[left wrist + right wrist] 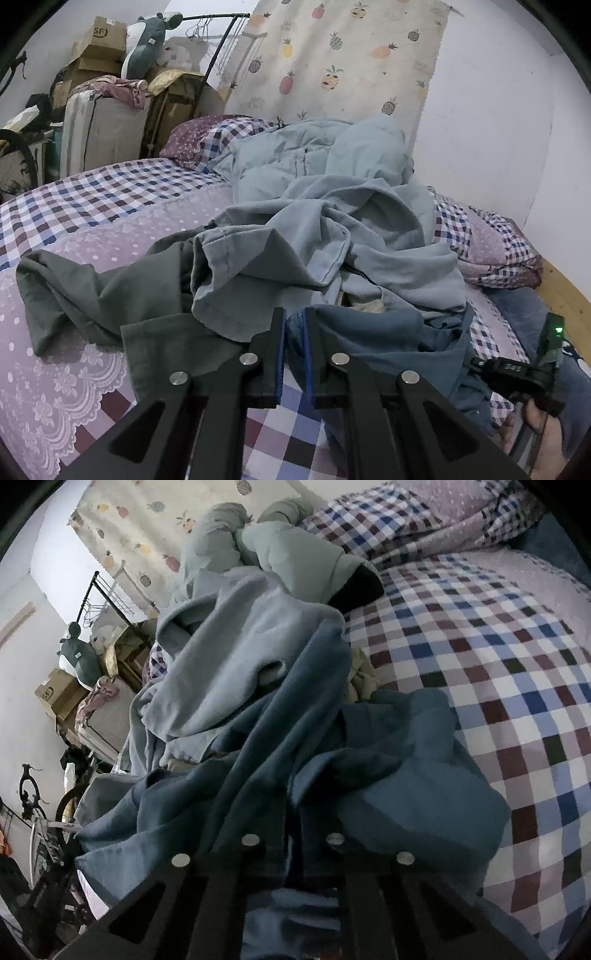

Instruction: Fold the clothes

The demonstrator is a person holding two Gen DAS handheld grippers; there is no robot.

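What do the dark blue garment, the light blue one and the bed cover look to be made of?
Dark blue garment: matte woven cloth, probably cotton; soft creases, stitched edges. Light blue garment: thin matte weave, likely cotton, with a seamed hem and crisp folds. Bed cover: printed checked fabric, seemingly cotton, with a lace-look border. Fibre cannot be confirmed.

A checked purple, blue and white bedsheet (92, 192) covers the bed beneath a cream pineapple-print wall hanging (332, 55). At the far left, brown cardboard boxes (99, 40), a grey-green plush toy (144, 44) and a black metal clothes rack (221, 44) crowd the corner.
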